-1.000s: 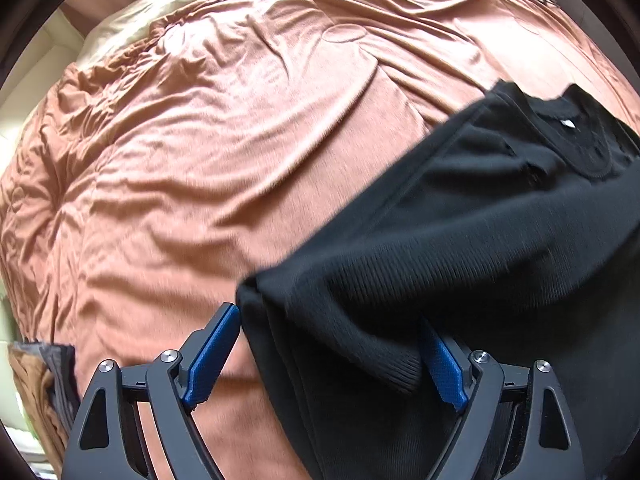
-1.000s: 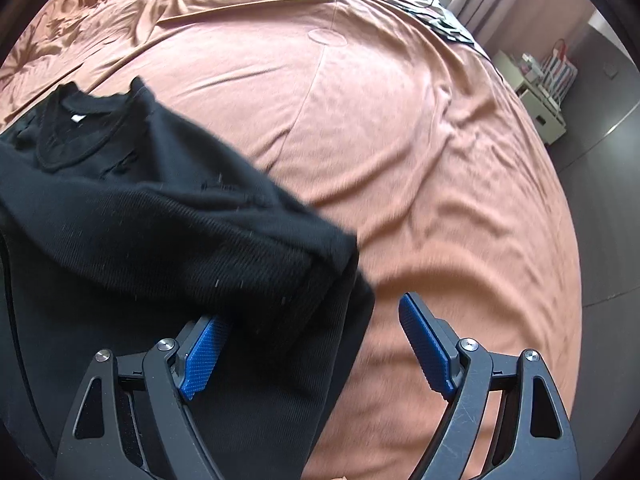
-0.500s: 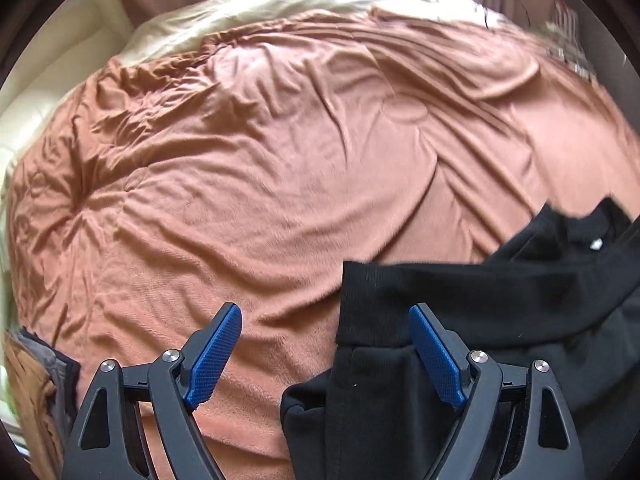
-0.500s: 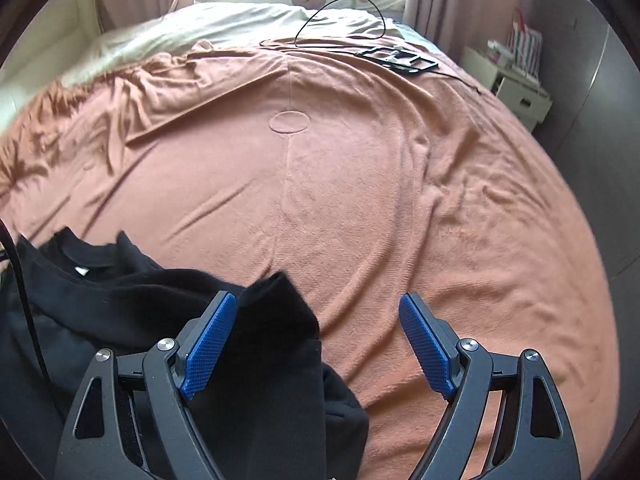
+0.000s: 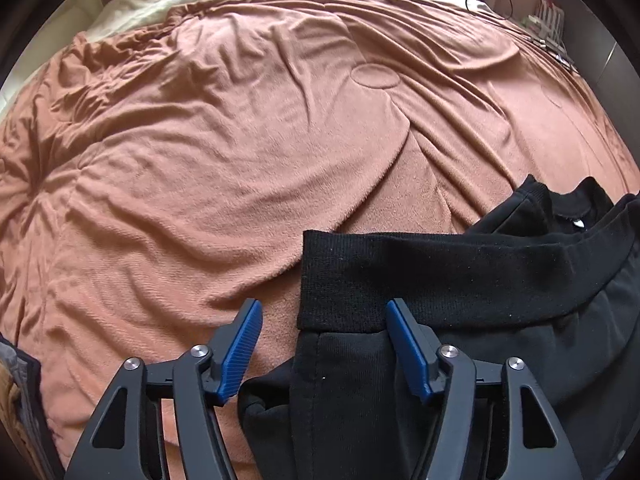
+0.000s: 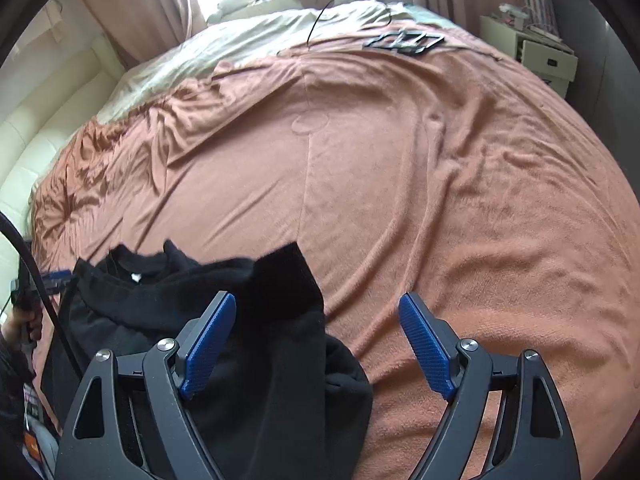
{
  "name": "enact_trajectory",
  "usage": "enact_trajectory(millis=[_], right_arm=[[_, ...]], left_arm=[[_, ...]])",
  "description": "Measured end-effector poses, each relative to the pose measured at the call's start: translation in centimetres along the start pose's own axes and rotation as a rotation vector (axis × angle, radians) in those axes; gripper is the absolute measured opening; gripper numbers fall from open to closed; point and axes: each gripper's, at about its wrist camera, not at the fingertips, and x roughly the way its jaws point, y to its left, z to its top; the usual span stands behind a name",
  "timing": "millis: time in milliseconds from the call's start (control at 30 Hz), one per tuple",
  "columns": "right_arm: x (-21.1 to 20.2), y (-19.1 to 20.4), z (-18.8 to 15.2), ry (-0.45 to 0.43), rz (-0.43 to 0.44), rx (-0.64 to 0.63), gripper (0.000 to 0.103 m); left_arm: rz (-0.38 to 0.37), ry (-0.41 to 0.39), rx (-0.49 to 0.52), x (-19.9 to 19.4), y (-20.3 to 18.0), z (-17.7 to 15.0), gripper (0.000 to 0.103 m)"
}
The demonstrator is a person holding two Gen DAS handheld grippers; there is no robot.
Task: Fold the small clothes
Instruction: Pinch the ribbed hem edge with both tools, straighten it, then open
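A black long-sleeved top [image 5: 460,280] lies partly folded on the rust-coloured blanket [image 5: 240,160], its ribbed hem doubled over toward the collar with the white label [image 5: 578,223]. My left gripper [image 5: 324,344] stands open just above the hem's left corner, blue pads apart, nothing pinched. In the right wrist view the same top [image 6: 260,340] sits low and left, a cuff or corner sticking up. My right gripper [image 6: 316,344] is open over its right edge, its left pad [image 6: 208,344] above the cloth and its right pad [image 6: 426,346] over the bare blanket [image 6: 440,200].
Cream bedding [image 6: 260,36] lies at the bed's far end, with a black frame-like object [image 6: 404,42] and a cable on the blanket. A white bedside unit [image 6: 532,48] stands at the far right. Brown and grey cloth [image 5: 16,392] sits at the left edge. A person's hand [image 6: 20,328] shows at left.
Both grippers have pulled back and up from the top after letting its hem go. The hem now lies folded over toward the collar, and more blanket shows ahead.
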Motion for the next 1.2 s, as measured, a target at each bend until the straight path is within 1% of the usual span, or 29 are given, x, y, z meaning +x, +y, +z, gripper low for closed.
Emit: enact_trajectory(millis=[67,100,133,167,233,267,300,333,367,400,433,467,500,633,733,867,933,1067,1200], right_arm=[[1.3,-0.4,0.0,0.028,-0.001,-0.015,0.083],[1.8,-0.5,0.1,0.043,0.005,0.003,0.083],[2.5,-0.6,0.1,0.049,0.019,0.002,0.083],[3.1,-0.4,0.4,0.053,0.029,0.001,0.081],[4.2,-0.2,0.9,0.061,0.045,-0.006,0.071],[4.7,-0.1,1.3,0.065,0.049,-0.01,0.061],[5.3,-0.1,1.6,0.068,0.055,-0.012,0.051],[5.8,-0.2,1.8,0.071,0.065,-0.015,0.045],[5.7,0.5,1.9,0.065,0.059,-0.017,0.034],[5.7,0.8,2.2,0.053,0.047,-0.021,0.016],[5.6,0.6,2.2,0.036,0.038,-0.025,0.01],[4.9,1.7,1.9,0.019,0.04,-0.022,0.007],[4.1,1.9,1.4,0.0,0.044,-0.02,0.005],[2.1,2.4,0.0,-0.043,0.025,-0.041,0.004],[0.2,2.2,-0.5,-0.077,0.008,-0.026,0.004],[-1.9,2.8,-1.2,-0.128,-0.011,-0.026,0.004],[-2.7,3.4,-1.4,-0.147,-0.019,-0.025,0.004],[-2.8,4.0,-1.8,-0.159,-0.034,-0.028,0.004],[-1.8,4.1,-1.9,-0.147,-0.04,-0.03,0.004]], left_arm=[[-0.022,-0.006,-0.012,0.3,0.2,0.0,0.061],[-0.038,-0.007,-0.022,0.5,0.3,0.1,0.057],[-0.052,-0.007,-0.03,0.6,0.3,0.2,0.051],[-0.077,-0.003,-0.043,0.8,0.4,0.3,0.048],[-0.069,-0.012,-0.038,0.9,0.1,0.5,0.044],[-0.054,-0.027,-0.016,0.9,-0.2,0.5,0.041],[-0.042,-0.033,-0.001,0.9,-0.4,0.5,0.033],[-0.039,-0.035,0.002,0.9,-0.4,0.6,0.024],[-0.04,-0.038,-0.003,0.8,-0.4,0.6,0.02],[-0.043,-0.047,-0.007,0.6,-0.2,0.7,0.018],[-0.04,-0.059,-0.007,0.3,-0.1,0.6,0.016],[-0.032,-0.077,0.001,-0.1,-0.1,0.5,0.016],[-0.026,-0.091,0.009,-0.5,-0.1,0.4,0.015],[-0.01,-0.117,0.009,-1.9,0.3,0.0,0.014],[-0.008,-0.146,-0.01,-3.2,0.8,-0.2,0.014],[0.019,-0.219,-0.023,-5.5,1.2,-0.5,0.013],[0.011,-0.237,-0.034,-6.3,1.4,-0.6,0.013],[0.017,-0.242,-0.029,-6.8,1.6,-0.4,0.013],[0.019,-0.232,-0.029,-5.9,1.6,-0.1,0.013]])
